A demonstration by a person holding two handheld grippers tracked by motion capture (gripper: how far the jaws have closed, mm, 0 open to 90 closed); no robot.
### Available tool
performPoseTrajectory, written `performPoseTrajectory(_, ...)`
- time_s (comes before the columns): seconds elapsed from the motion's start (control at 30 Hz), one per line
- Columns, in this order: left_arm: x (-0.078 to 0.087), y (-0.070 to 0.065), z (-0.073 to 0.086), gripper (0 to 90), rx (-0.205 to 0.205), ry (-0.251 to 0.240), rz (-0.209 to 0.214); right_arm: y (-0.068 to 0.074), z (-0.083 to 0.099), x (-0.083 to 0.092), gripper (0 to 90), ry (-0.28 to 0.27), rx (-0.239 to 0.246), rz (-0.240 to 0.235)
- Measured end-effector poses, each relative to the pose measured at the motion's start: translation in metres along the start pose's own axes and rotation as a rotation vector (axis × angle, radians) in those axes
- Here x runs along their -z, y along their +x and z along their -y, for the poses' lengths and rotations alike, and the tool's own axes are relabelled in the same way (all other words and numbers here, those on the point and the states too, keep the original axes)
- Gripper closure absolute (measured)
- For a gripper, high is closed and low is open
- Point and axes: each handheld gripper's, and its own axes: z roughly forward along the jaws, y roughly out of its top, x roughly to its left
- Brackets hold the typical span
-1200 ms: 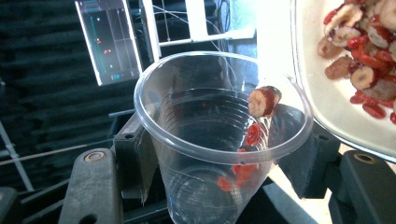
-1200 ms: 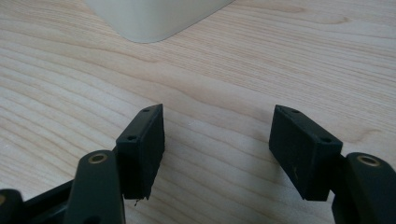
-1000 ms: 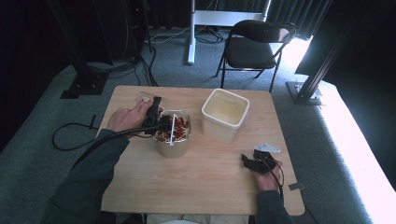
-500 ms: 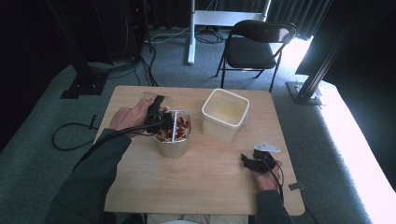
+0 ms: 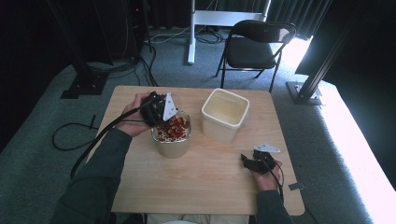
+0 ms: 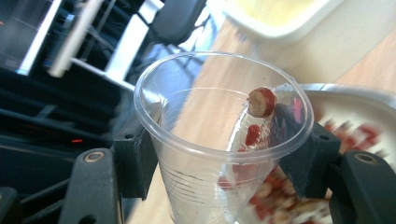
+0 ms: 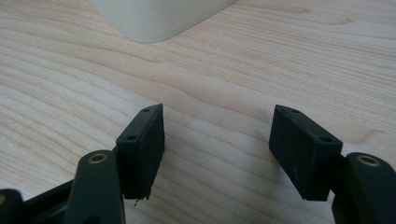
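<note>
High view: left hand-held gripper (image 5: 161, 111) sits over the near-left rim of the round clear bowl of red-and-pale snack pieces (image 5: 172, 134), on the light wooden worktop (image 5: 205, 182). Square cream plastic tub (image 5: 224, 113) stands just right of the bowl, looks empty. Right hand-held gripper (image 5: 254, 161) rests well right of the bowl, toward the person.

Left gripper view: jaws clamp the clear plastic cup (image 6: 219, 140), mouth tilted toward camera, long axis slanting down and away to the bowl; one red piece (image 6: 261, 101) clings near its rim, few inside. Scoop looks barely filled; transfer to tub is left.

Right gripper view: jaws apart, nothing between.
</note>
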Motion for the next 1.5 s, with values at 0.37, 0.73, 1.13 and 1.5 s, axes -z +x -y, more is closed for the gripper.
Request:
performPoseTrajectory(0.37,-0.005,0.015,-0.008,36.3,0.262,-0.175,0.196,0.000,0.000,0.000,35.1,-0.001,0.000,0.000)
performPoseTrajectory(0.73,-0.030,0.007,-0.034,34.8,0.458,-0.332,0.242,0.000,0.000,0.000,35.1,-0.001,0.000,0.000)
performPoseTrajectory(1.13,-0.064,-0.012,-0.071,33.5,0.631,-0.457,0.236,0.000,0.000,0.000,35.1,0.000,0.004,-0.004)
performPoseTrajectory(1.5,-0.091,-0.018,-0.075,32.1,0.732,-0.475,0.228,0.000,0.000,0.000,35.1,0.000,0.005,-0.005)
